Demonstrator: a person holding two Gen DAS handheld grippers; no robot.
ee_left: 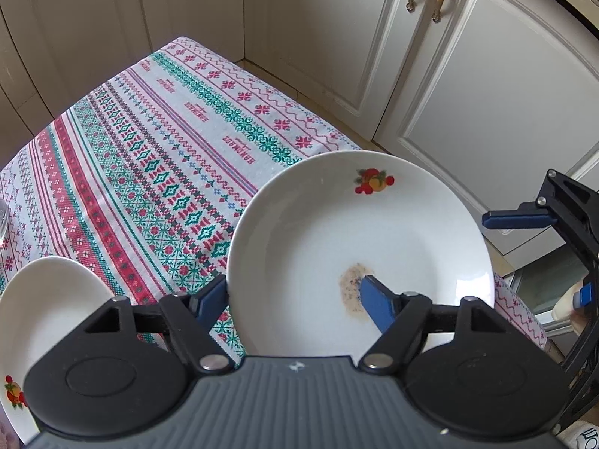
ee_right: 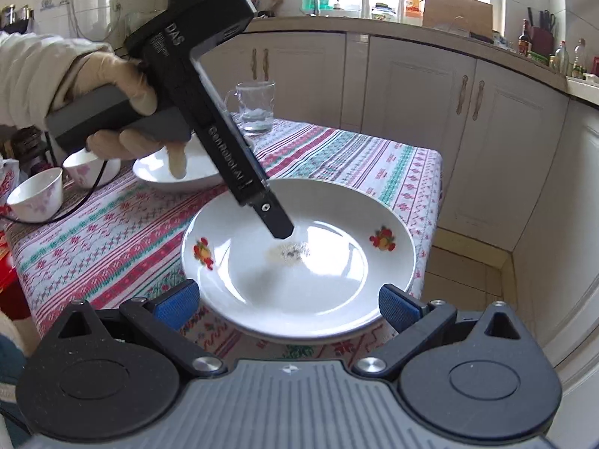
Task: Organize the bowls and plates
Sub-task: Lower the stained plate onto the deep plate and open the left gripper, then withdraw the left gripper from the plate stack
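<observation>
Deep plate (ee_left: 359, 247): rim between left gripper's (ee_left: 295, 301) parted, non-pressing jaws. Right gripper (ee_right: 288, 305) wide, empty, just behind plate. Step: placement. Next: withdraw, fetch second plate (ee_left: 45, 321) leftward.

A white plate (ee_right: 299, 280) with fruit decals and a brownish smear at its centre lies flat at the counter's near corner, lower centre. A second white plate (ee_right: 164, 172) lies upper left, beside two floral cups (ee_right: 35, 194).
</observation>
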